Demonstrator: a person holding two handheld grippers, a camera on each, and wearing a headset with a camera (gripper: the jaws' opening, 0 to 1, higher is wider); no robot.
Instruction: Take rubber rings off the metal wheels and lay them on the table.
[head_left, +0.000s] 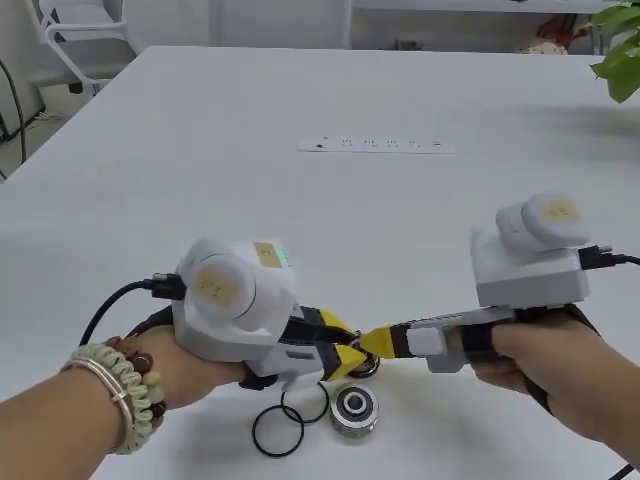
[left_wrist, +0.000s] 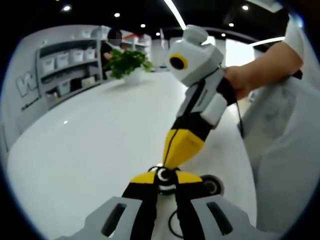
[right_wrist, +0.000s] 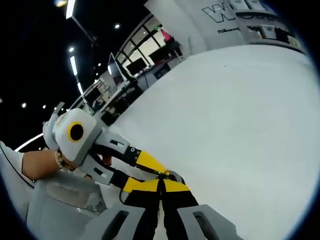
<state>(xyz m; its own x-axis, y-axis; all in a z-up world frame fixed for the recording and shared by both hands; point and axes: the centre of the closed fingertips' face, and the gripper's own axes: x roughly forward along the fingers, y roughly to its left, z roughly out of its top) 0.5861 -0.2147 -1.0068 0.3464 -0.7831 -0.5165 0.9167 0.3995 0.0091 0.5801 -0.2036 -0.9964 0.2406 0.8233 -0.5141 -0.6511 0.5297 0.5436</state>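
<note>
Head view: a wide white worktop (head_left: 200, 180). Close to its near edge, two hands hold tools that meet tip to tip. The left hand-held gripper (head_left: 340, 358) comes in from the left, in a hand wearing bead bracelets (head_left: 120, 385). The right hand-held gripper (head_left: 372, 345) comes in from the right. Between their yellow tips a held metal wheel (head_left: 365, 364) is partly visible. Just nearer the near edge, a loose metal wheel (head_left: 355, 405) lies flat on the worktop. Beside it, on its left, lie two black rubber rings: the nearer rubber ring (head_left: 278, 430) and the second rubber ring (head_left: 305, 403), overlapping slightly. A white power strip (head_left: 375, 145) lies towards the far edge.

Left gripper view: the left hand-held gripper (left_wrist: 165, 177) has its jaws closed onto the held metal wheel (left_wrist: 164, 175). The right hand-held gripper (left_wrist: 169, 160) points down at that wheel, its tip touching the rim. The loose metal wheel (left_wrist: 210, 185) sits just beyond on the worktop.

Right gripper view: the right hand-held gripper (right_wrist: 160, 186) has its jaws pressed together, only a thin dark line between them; whether they pinch a ring cannot be made out. The left hand-held gripper (right_wrist: 162, 172) meets it at the held metal wheel (right_wrist: 176, 177).
</note>
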